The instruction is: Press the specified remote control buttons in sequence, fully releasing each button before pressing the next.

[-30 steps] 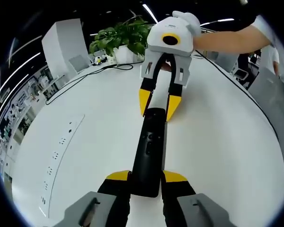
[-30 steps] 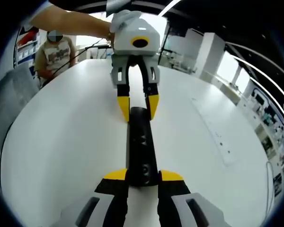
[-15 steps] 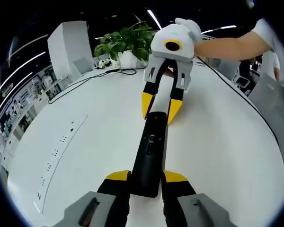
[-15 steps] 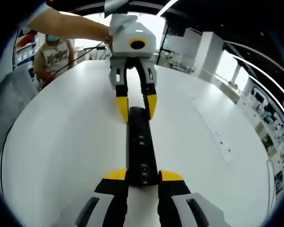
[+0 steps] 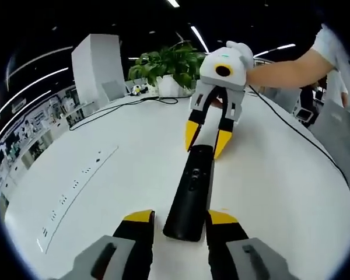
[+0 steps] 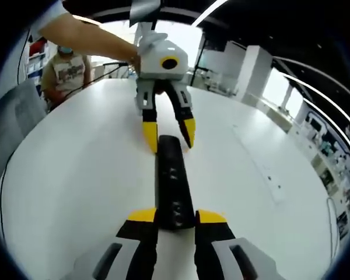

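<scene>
White table [image 5: 105, 146]: left gripper [image 5: 181, 217] has just unclenched from the remote [image 5: 191, 192]; right gripper [image 6: 169, 216] keeps clamping it for pressing.

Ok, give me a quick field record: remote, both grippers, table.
remote: black, flat on the table, lengthwise between the two grippers
left gripper: open, jaws straddle one end with small gaps
right gripper: jaws closed on the opposite end
table: white
background: potted plant at the table's far edge
</scene>
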`<act>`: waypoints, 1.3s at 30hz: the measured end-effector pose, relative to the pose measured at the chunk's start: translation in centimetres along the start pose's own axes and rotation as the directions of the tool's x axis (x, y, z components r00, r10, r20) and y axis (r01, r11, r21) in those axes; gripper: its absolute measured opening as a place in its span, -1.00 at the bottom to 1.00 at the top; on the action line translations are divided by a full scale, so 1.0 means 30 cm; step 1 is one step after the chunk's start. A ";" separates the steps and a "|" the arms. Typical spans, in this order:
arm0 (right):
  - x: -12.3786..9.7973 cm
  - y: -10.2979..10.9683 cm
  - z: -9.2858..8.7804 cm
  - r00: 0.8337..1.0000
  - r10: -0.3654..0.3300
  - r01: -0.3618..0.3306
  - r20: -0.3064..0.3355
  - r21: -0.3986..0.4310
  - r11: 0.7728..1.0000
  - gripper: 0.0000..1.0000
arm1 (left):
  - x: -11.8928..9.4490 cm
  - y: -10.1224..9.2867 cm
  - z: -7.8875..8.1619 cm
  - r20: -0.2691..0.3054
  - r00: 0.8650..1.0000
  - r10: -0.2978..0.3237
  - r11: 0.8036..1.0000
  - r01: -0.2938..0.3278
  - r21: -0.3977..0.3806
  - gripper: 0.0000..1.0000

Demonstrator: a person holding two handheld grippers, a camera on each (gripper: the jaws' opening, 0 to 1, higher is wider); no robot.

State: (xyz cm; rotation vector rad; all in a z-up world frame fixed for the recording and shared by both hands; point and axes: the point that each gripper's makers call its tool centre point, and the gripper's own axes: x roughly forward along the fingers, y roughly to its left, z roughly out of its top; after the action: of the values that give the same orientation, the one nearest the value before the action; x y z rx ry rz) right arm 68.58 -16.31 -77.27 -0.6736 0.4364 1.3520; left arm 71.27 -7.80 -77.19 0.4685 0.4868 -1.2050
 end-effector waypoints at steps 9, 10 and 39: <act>-0.006 -0.017 0.001 0.997 -0.062 0.061 0.038 0.029 0.998 -0.44 | -0.006 -0.016 -0.011 0.085 0.996 0.006 0.997 0.000 -0.074 -0.07; -0.007 -0.019 0.002 0.997 -0.068 0.067 0.039 0.028 0.997 -0.42 | -0.008 -0.015 -0.010 0.090 0.996 0.011 0.997 -0.004 -0.082 -0.05; -0.121 -0.150 0.050 0.789 -0.563 0.452 0.245 0.388 0.803 0.47 | -0.094 -0.018 0.057 0.282 0.898 0.339 0.922 -0.257 -0.288 0.24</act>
State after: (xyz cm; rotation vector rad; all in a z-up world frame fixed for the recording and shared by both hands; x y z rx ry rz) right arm 72.20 -18.34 -72.97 -0.2439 0.1465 0.8223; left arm 70.13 -6.81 -74.21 0.1177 0.2580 -0.8841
